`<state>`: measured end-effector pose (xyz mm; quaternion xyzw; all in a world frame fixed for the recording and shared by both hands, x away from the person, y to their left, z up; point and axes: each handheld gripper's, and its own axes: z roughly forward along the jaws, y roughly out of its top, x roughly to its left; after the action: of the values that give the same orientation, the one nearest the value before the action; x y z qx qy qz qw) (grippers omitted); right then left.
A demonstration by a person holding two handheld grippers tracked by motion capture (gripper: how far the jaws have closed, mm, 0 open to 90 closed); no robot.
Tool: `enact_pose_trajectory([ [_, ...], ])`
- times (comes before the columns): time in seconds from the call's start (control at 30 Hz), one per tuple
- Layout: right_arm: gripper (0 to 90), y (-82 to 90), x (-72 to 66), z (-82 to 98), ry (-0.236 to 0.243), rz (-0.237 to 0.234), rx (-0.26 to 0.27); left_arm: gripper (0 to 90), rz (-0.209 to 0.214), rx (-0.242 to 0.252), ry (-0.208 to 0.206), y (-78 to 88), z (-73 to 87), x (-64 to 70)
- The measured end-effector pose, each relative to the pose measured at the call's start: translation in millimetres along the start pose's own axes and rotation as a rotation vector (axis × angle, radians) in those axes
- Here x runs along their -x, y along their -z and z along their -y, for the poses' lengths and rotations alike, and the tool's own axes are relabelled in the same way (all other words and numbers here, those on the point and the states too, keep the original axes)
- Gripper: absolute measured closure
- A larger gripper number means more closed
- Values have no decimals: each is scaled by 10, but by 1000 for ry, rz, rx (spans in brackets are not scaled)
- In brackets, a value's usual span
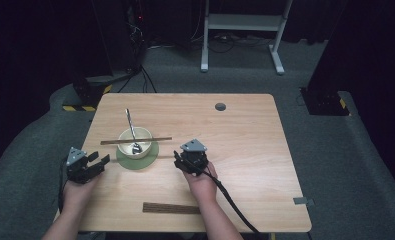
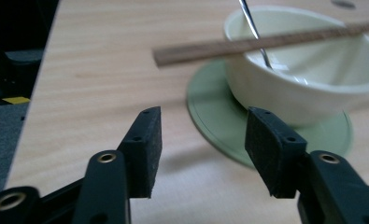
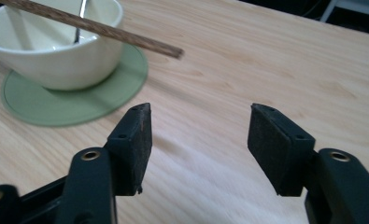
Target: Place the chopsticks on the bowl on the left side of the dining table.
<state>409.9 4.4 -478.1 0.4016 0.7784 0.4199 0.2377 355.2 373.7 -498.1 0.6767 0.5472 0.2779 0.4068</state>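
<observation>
The left hand-held gripper [image 1: 96, 162] stands spread and empty just left of the green saucer [image 1: 152, 157]. On the saucer sits the bowl [image 1: 144, 137], spoon [image 1: 131, 129] inside, wooden stick [image 1: 135, 141] resting across its rim: placing looks done. The right hand-held gripper [image 1: 179, 161], also spread and empty, is near the saucer's right; a second stick [image 1: 171, 208] lies untouched at the table's near edge.
</observation>
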Motion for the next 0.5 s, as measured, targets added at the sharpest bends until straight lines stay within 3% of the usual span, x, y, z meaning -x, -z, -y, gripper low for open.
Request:
enact_pose_trajectory([
  [0.1, 356, 137, 146, 129, -35, 7, -11, 421, 26, -56, -4, 21, 46, 96],
  [0.23, 323, 370, 421, 352, -77, 38, -26, 391, 47, -84, -35, 30, 88, 272],
  [0.4, 292, 738, 869, 724, -133, 112, -47, 334, 64, -159, -79, -66, 145, 485],
  [0.5, 277, 951, 1143, 983, -144, 181, -90, 292, 65, -191, -113, -125, 172, 603],
])
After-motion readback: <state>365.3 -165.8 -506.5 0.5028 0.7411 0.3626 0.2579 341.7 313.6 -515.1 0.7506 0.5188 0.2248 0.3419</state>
